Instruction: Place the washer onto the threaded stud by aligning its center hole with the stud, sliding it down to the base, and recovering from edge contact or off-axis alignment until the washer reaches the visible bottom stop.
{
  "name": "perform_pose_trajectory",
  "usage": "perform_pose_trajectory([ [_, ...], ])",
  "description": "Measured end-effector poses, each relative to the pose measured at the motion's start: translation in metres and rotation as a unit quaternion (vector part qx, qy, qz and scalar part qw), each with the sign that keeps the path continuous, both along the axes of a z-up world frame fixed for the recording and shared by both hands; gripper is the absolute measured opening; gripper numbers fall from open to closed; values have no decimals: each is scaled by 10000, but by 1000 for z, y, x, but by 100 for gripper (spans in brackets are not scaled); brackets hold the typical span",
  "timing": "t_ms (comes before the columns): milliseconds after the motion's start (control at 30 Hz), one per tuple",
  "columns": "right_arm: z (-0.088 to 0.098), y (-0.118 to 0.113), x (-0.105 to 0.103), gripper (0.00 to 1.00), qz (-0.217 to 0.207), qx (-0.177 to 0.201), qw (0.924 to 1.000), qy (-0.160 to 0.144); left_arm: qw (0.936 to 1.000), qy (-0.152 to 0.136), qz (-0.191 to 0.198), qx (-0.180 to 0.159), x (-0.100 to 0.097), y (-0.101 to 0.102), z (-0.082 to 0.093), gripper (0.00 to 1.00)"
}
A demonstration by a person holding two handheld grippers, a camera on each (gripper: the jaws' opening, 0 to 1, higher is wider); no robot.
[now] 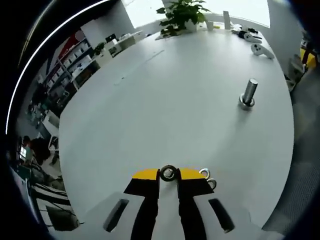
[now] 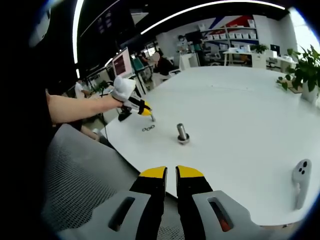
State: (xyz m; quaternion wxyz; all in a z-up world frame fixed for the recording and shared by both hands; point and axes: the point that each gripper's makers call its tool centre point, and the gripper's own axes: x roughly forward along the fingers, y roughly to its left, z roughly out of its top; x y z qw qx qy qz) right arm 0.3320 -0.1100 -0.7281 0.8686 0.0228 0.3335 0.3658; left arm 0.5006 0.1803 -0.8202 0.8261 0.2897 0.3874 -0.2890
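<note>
Left gripper [image 1: 168,175]: jaws closing to a narrow gap, pinching a washer [image 1: 168,173] on edge between the yellow tips. Two spare washers [image 1: 208,178] lying on the white table [image 1: 165,100], just beside the right tip at 3 o'clock. Threaded stud [image 1: 248,93] standing upright at 1 o'clock, well apart from the held washer.

Right gripper [image 2: 170,173]: jaws sitting nearly together, gripping nothing, hanging over the table edge. Stud [image 2: 182,133] showing at 12 o'clock ahead of them; left gripper [image 2: 150,116] at 11 o'clock.
</note>
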Motion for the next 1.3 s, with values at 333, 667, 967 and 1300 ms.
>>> perform_pose_trajectory([
  [333, 0, 0, 0, 10, -5, 6, 10000, -12, 9999, 30, -108, 89, -3, -1, 0, 11],
  [667, 1, 0, 0, 10, 0, 9, 10000, -13, 9993, 338, -66, -154, -10, -4, 1, 10],
  [967, 0, 1, -1, 10, 30, -1, 10000, -8, 9873, 830, 559, -1237, -10, -12, 3, 8],
  [1300, 0, 1, -1, 10, 52, -21, 10000, 1, 9911, 742, 517, -982, -12, -2, 2, 7],
])
